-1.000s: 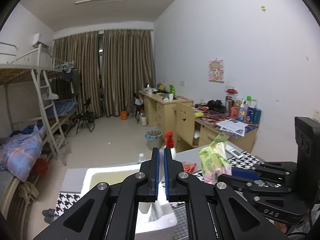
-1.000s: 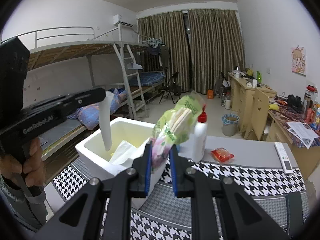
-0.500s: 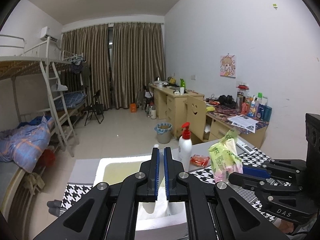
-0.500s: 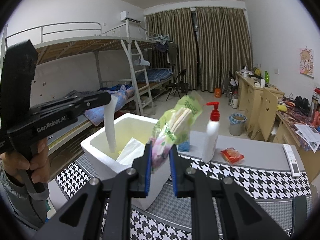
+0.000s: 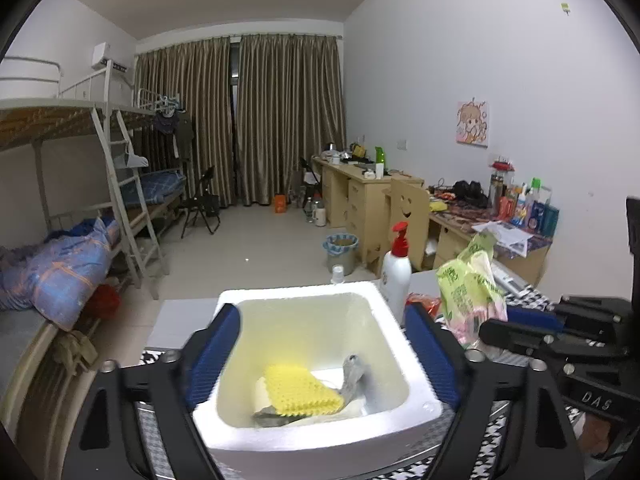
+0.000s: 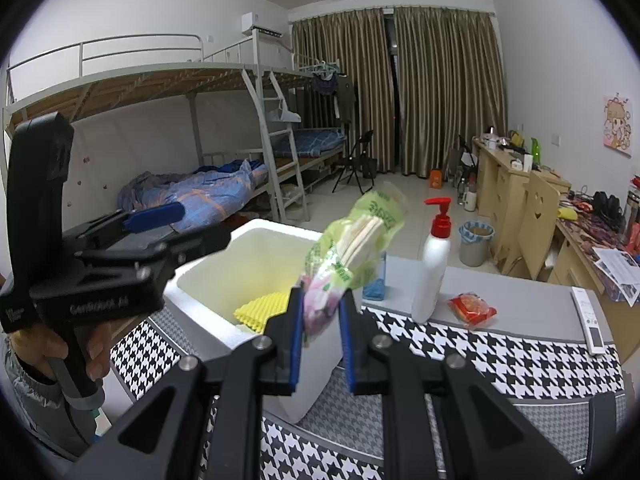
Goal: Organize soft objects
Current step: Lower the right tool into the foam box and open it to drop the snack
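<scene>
My left gripper (image 5: 322, 320) hangs just over the white foam box (image 5: 400, 344), and its jaws are opening wide with nothing pressed between the pads. In the box lie a yellow ribbed sponge (image 5: 298, 390) and a limp grey-white strip (image 5: 352, 372). My right gripper (image 6: 321, 308) is shut on a green plastic packet (image 6: 356, 236) of flat pale cloths, held upright just beside the box's near right wall (image 6: 316, 376). The right wrist view also shows the left gripper (image 6: 176, 226) at the box's left rim and the sponge (image 6: 262, 308).
A white pump bottle (image 6: 434, 276) with a red top stands behind the box. A red snack packet (image 6: 472, 308), a small blue object (image 6: 374, 284) and a white remote (image 6: 588, 316) lie on the houndstooth table cover (image 6: 500, 352). A person's hand (image 6: 52, 348) grips the left handle.
The left jaws went from shut on a hanging white strip to wide open, and the strip now lies in the box. The left gripper sank toward the box. The right gripper keeps its hold.
</scene>
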`<state>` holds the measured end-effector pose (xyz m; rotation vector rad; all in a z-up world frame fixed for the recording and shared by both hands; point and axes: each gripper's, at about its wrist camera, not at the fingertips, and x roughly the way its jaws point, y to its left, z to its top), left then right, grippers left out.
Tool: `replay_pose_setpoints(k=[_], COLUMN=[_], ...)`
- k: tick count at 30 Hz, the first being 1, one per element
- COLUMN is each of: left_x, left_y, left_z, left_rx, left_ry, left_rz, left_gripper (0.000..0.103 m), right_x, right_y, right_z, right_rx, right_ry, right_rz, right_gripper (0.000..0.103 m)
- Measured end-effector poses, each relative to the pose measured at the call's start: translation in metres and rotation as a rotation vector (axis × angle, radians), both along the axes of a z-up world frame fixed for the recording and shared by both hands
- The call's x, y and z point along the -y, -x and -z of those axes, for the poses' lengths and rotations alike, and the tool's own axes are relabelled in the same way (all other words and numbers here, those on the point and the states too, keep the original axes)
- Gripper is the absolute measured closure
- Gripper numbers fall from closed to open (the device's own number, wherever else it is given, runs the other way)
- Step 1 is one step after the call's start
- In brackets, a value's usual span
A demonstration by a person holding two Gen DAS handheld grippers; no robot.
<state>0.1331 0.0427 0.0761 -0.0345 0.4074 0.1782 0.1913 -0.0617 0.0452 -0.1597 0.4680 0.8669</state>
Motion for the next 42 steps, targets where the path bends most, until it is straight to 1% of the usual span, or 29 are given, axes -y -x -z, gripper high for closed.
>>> replay_pose_setpoints(k=[9,24,39,42], left_x=[-0.01,-0.023,-0.03,-0.028], left_y=[0.008,0.019,0.039,0.043], left_z=[0.002,0.001,0.004,0.006], left_rx=[0.007,0.014,0.028,0.029], left_ry=[-0.005,0.008,0.003,-0.013], left_rz=[-0.044,-0.09,-0.118,-0.128], left_gripper=[0.001,0.001,0.001,0.001], right_x=[-0.011,-0.028,-0.047,-0.051], right_y=[0.004,0.007,0.003,0.0], right_z=[-0.001,-0.002,0.001,0.002], right_rx=[0.006,0.014,0.013,0.001], right_ry=[0.014,0.033,0.052,0.055], right_rz=[-0.013,-0.03,-0.045,-0.049], right_gripper=[0.082,0.082,0.082,0.082])
